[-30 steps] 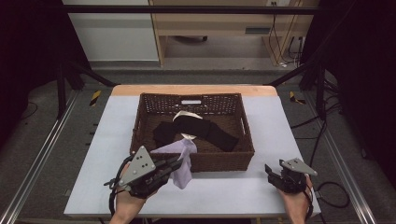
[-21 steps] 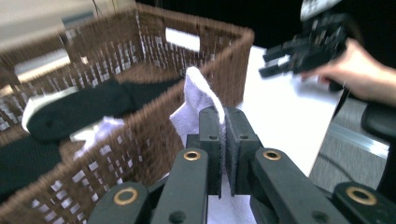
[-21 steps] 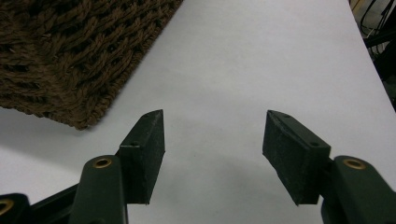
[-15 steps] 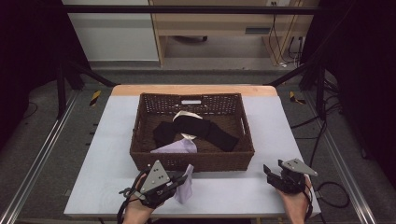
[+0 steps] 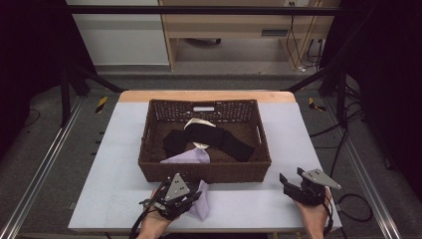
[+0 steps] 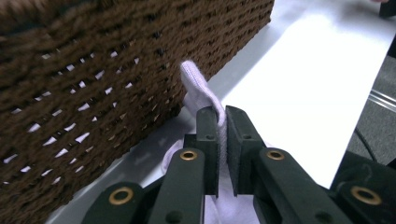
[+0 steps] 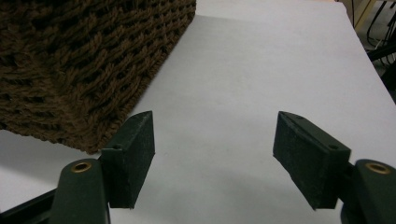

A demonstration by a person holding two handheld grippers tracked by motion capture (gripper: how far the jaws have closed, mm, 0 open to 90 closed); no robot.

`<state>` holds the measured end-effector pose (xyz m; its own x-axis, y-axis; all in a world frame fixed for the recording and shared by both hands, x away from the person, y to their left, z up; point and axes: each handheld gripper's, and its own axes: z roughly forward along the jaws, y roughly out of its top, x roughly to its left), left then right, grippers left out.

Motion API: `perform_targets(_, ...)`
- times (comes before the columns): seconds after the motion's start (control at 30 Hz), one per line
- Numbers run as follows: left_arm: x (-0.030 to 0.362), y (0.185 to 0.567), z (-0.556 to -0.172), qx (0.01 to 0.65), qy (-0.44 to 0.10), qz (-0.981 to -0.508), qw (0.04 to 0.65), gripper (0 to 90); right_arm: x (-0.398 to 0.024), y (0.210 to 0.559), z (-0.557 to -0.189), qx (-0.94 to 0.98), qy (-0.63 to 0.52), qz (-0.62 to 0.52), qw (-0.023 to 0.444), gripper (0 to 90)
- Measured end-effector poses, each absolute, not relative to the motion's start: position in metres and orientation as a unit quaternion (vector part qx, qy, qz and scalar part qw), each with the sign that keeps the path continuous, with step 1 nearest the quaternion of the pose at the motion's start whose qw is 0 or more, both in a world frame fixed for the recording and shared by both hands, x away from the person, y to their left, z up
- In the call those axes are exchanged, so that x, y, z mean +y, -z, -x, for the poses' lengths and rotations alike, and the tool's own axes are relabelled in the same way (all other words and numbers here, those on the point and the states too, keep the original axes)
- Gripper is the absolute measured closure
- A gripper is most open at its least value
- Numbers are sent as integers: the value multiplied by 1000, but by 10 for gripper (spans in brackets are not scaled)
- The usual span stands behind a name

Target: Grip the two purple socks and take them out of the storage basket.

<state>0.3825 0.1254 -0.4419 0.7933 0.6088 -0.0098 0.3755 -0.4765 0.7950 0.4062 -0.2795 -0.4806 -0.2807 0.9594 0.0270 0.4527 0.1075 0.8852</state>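
Observation:
A brown wicker basket stands mid-table with black cloth, a pale item and more lavender cloth inside. My left gripper is in front of the basket's near wall, shut on a lavender sock that hangs down to the table. In the left gripper view the sock sticks up between the closed jaws, beside the basket wall. My right gripper rests near the table's front right, open, with bare table between its pads.
The white table has free room left and right of the basket. The basket corner lies just left of my right gripper. Metal frame rails run along both sides of the table.
My left gripper has pulled the lavender sock out over the basket's near wall, down and toward the table's front edge. The right gripper has stayed put.

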Motion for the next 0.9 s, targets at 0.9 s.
perform_targets(0.9, 152, 368, -402, 322, -205, -783, 491, 502, -275, 484, -405, 676, -413, -514, 328, 204)
